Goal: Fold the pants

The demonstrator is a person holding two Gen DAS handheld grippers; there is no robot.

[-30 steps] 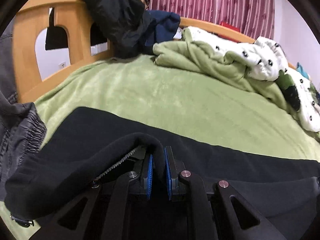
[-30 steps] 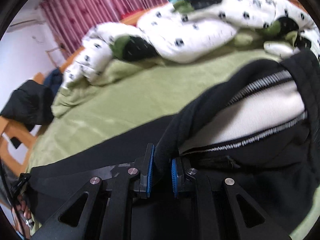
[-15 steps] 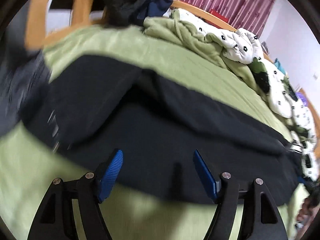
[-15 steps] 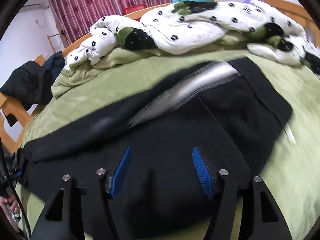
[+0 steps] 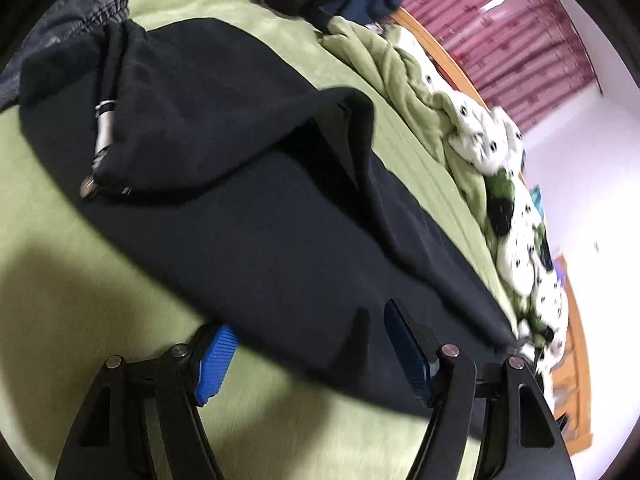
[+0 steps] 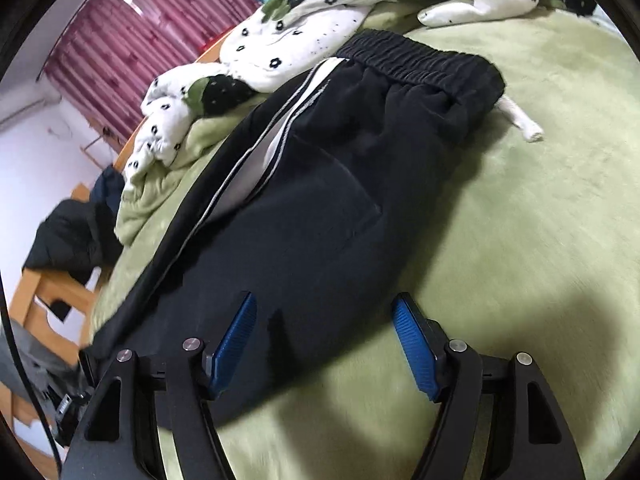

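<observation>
Black pants (image 5: 256, 216) lie folded lengthwise on the green bed cover (image 5: 80, 304). In the left wrist view the leg ends with a metal zipper pull (image 5: 105, 128) lie at the upper left. In the right wrist view the pants (image 6: 320, 208) show the elastic waistband (image 6: 416, 60), a white side stripe (image 6: 276, 132) and a white drawstring end (image 6: 520, 120). My left gripper (image 5: 312, 360) is open and empty, just above the near edge of the pants. My right gripper (image 6: 328, 344) is open and empty over the near edge too.
A white flowered quilt (image 6: 328, 12) and a green blanket (image 5: 400, 76) are bunched along the far side of the bed. Dark clothes (image 6: 68, 236) hang on the wooden bed frame (image 6: 52, 292). Grey pants (image 5: 76, 20) lie beside the black ones. Red curtains (image 5: 500, 24) hang behind.
Both grippers let go of the black pants, opened and pulled back. The pants dropped flat onto the bed, one half laid over the other.
</observation>
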